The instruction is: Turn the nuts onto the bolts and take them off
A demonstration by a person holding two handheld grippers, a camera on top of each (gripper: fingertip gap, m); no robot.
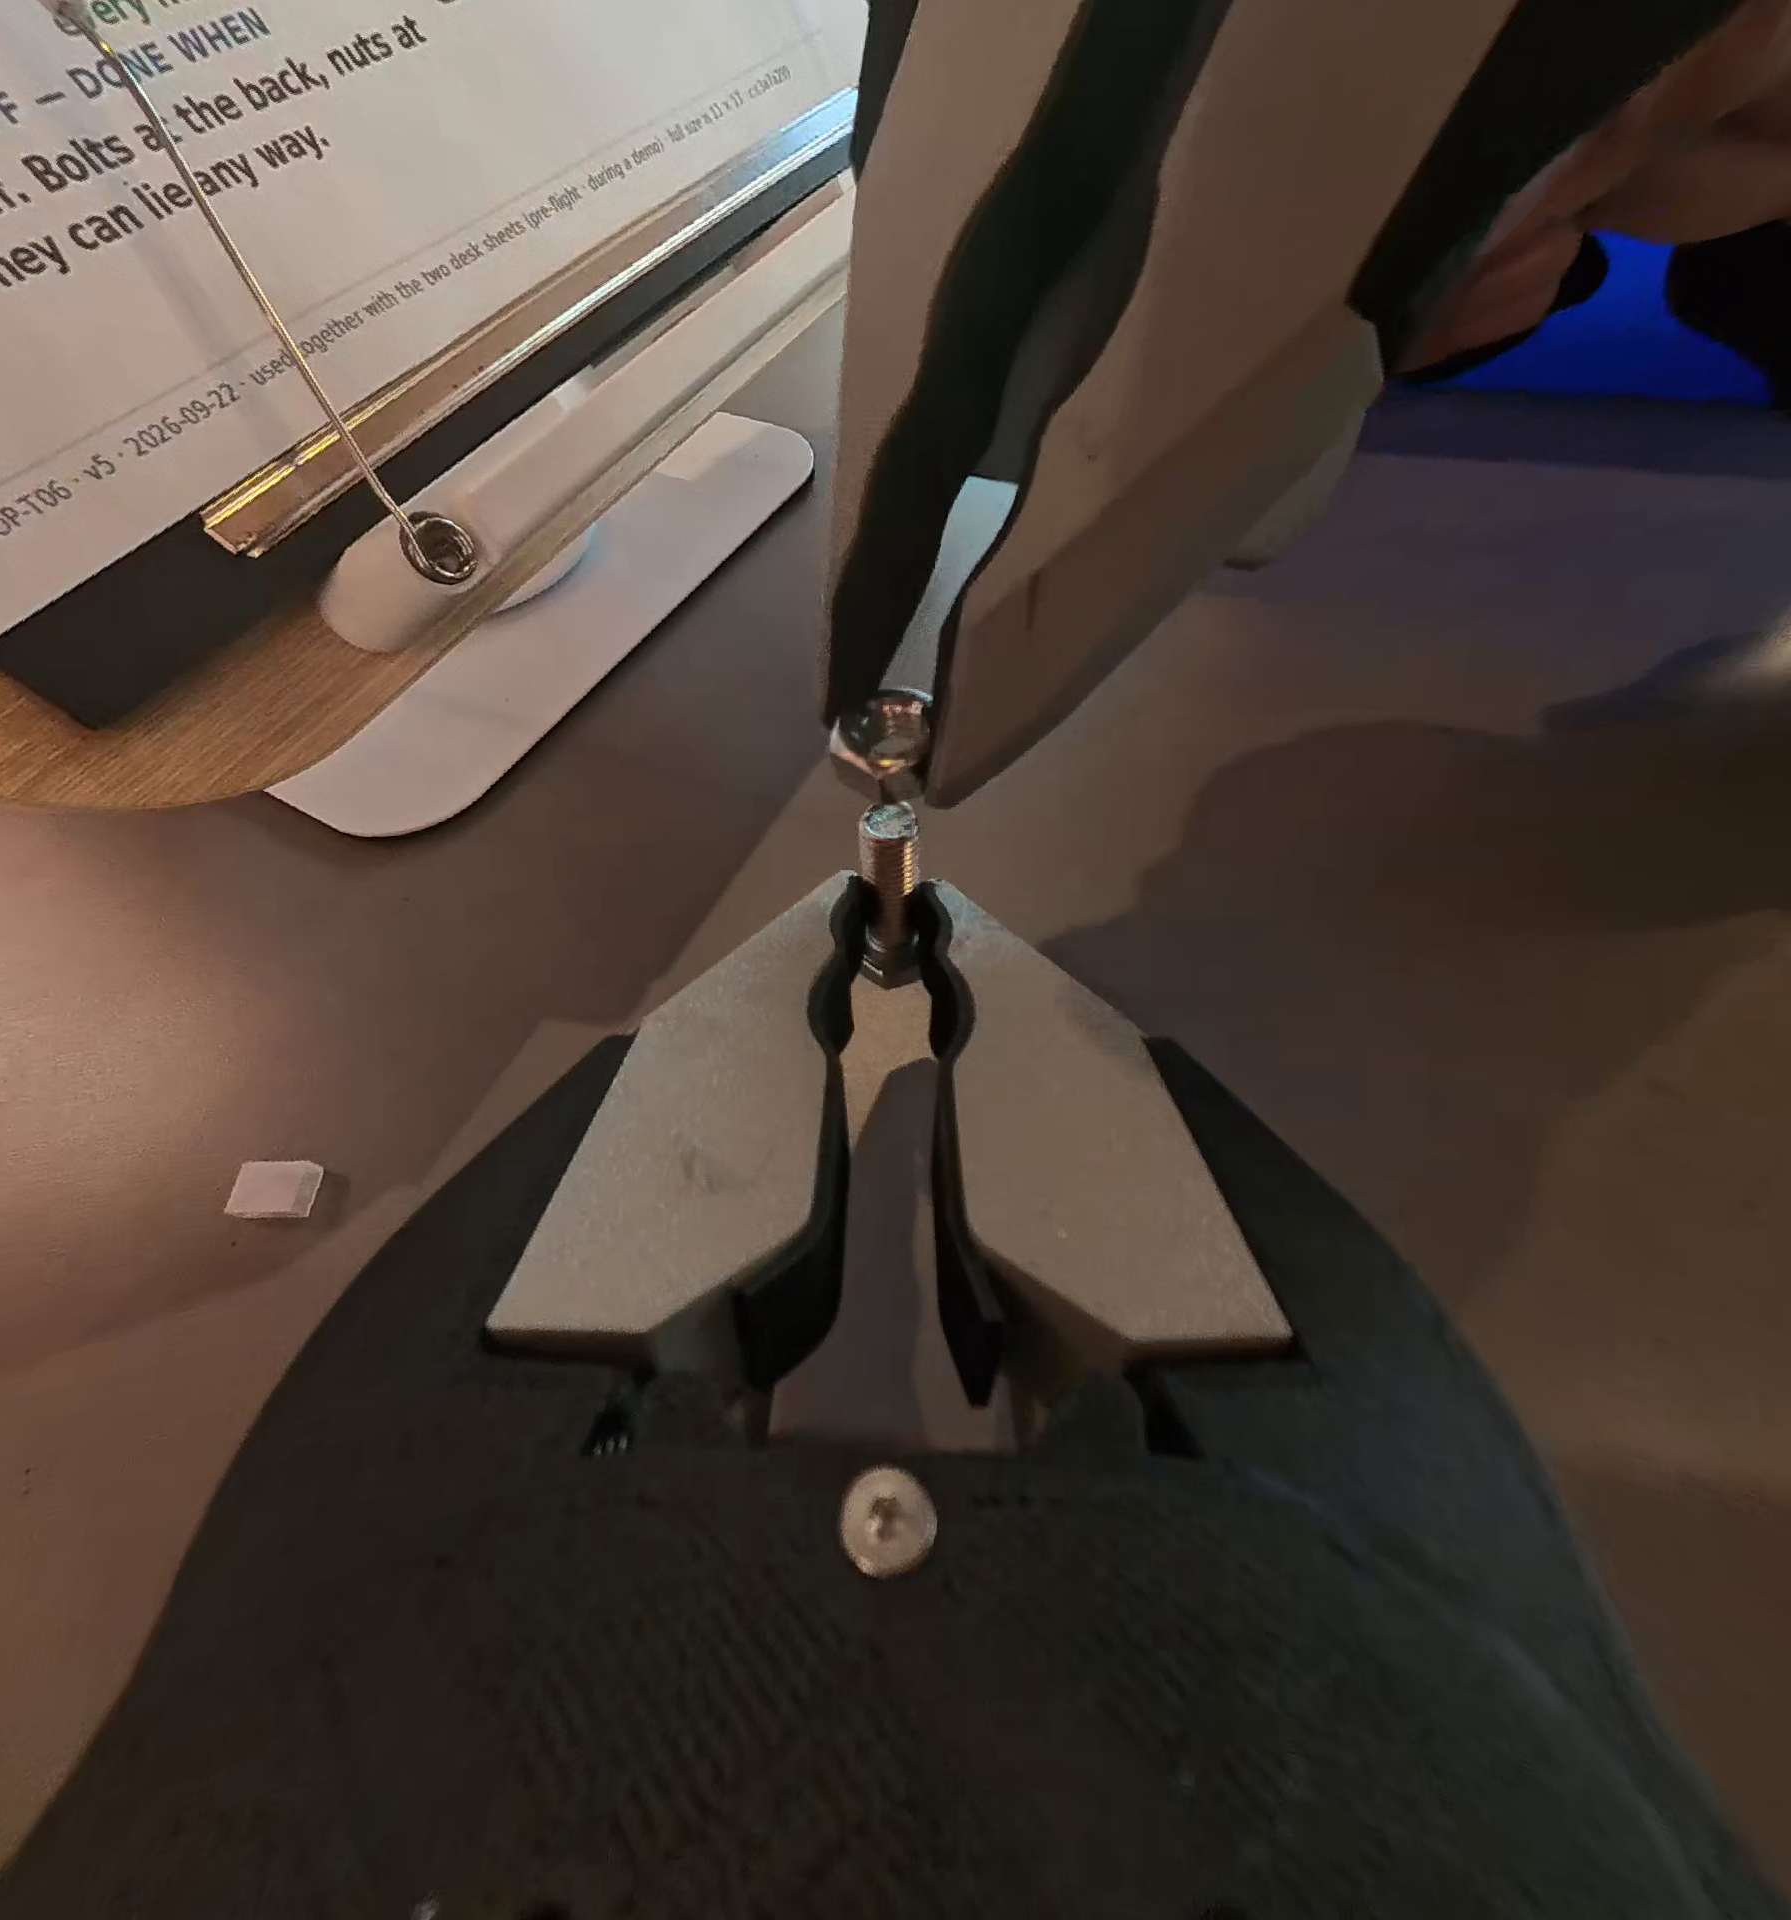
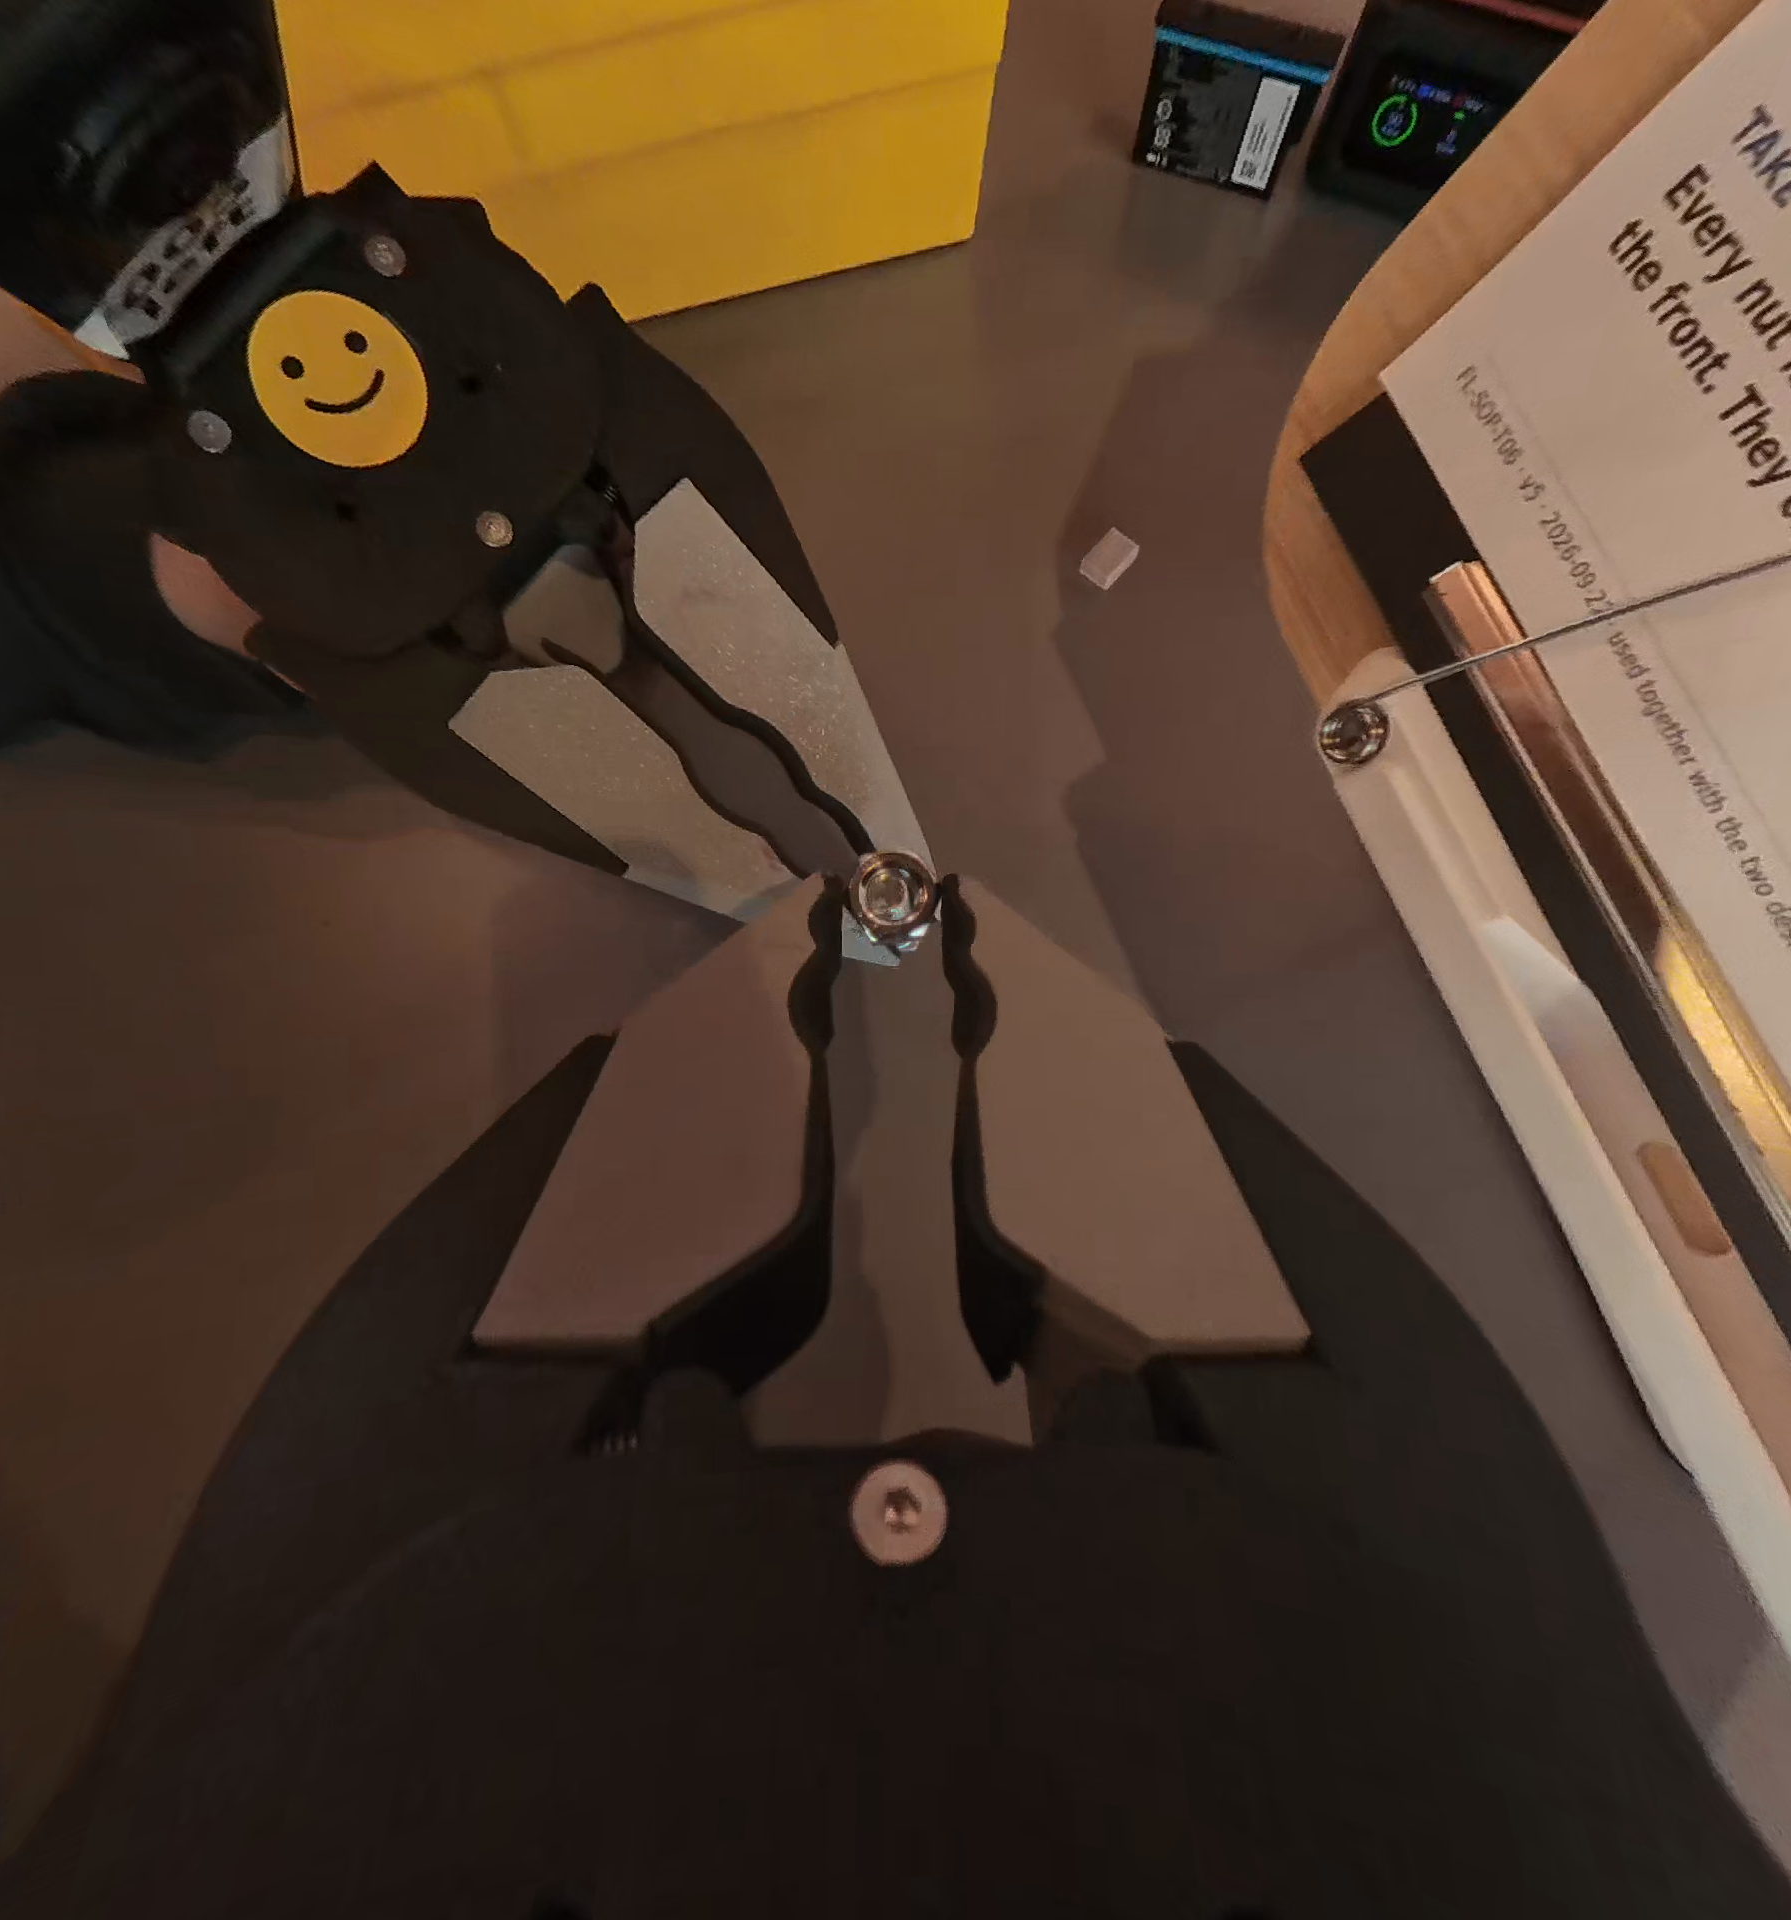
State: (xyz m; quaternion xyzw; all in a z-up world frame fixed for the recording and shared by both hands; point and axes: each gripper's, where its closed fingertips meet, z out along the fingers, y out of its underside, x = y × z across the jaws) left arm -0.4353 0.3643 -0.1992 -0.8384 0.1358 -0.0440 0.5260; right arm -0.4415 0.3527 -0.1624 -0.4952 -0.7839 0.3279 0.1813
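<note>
In the left wrist view my left gripper (image 1: 889, 896) is shut on a small steel bolt (image 1: 886, 878), with the threaded end pointing away from me. My right gripper (image 1: 886, 743) comes down from above, shut on a hex nut (image 1: 880, 732). The nut sits just past the bolt's tip and in line with it, with a narrow gap between them. In the right wrist view my right gripper (image 2: 891, 899) holds the nut (image 2: 891, 894) face-on. The left gripper (image 2: 875, 868), with a yellow smiley sticker, reaches in from the upper left. The bolt is hidden behind the nut there.
A sheet stand (image 1: 548, 540) on a wooden board (image 1: 143, 727) holds a printed sheet at the back left; it also shows in the right wrist view (image 2: 1493, 935). A small white block (image 1: 276, 1188) lies on the grey table. A yellow box (image 2: 642, 135) and two dark devices (image 2: 1234, 104) stand farther off. The tips of both grippers are at nearly the same place.
</note>
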